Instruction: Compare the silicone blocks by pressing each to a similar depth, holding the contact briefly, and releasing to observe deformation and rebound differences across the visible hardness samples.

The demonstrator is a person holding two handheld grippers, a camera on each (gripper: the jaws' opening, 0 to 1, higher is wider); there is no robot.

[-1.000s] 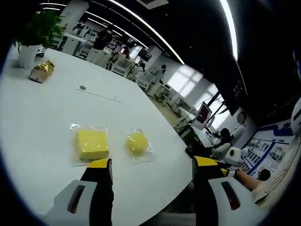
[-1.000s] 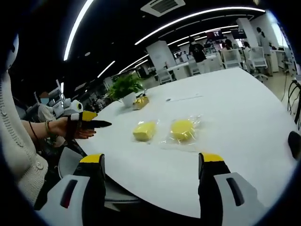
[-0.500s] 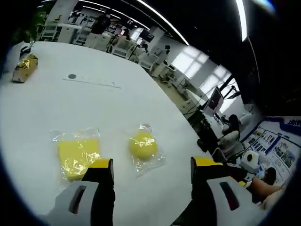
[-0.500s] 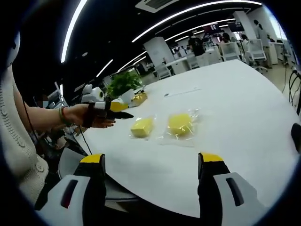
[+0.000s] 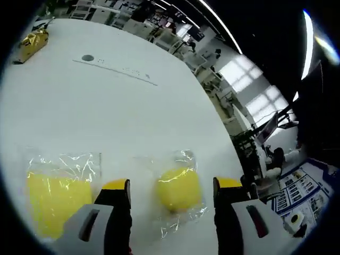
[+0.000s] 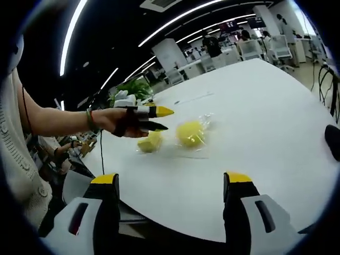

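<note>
Two yellow silicone blocks in clear bags lie on the white table (image 5: 133, 106). The round block (image 5: 179, 189) sits just ahead of my left gripper (image 5: 171, 185), in line with the gap between its open jaws. The square block (image 5: 50, 199) lies to its left. In the right gripper view a hand holds the left gripper (image 6: 162, 119) open, low over the square block (image 6: 150, 142) and beside the round block (image 6: 189, 133). My right gripper (image 6: 171, 179) is open with nothing in it, well back from the blocks near the table's edge (image 6: 255, 106).
A gold-wrapped packet (image 5: 32, 40) lies far back on the table by a potted plant (image 6: 133, 87). A dark dot and a printed line (image 5: 87, 57) mark the tabletop. A dark object (image 6: 333, 141) shows at the right edge. Office desks and chairs stand beyond.
The left gripper has moved forward and down toward the round block, which now looms between its jaws. In the right gripper view the hand has swung right, over the blocks. The right gripper barely moved.
</note>
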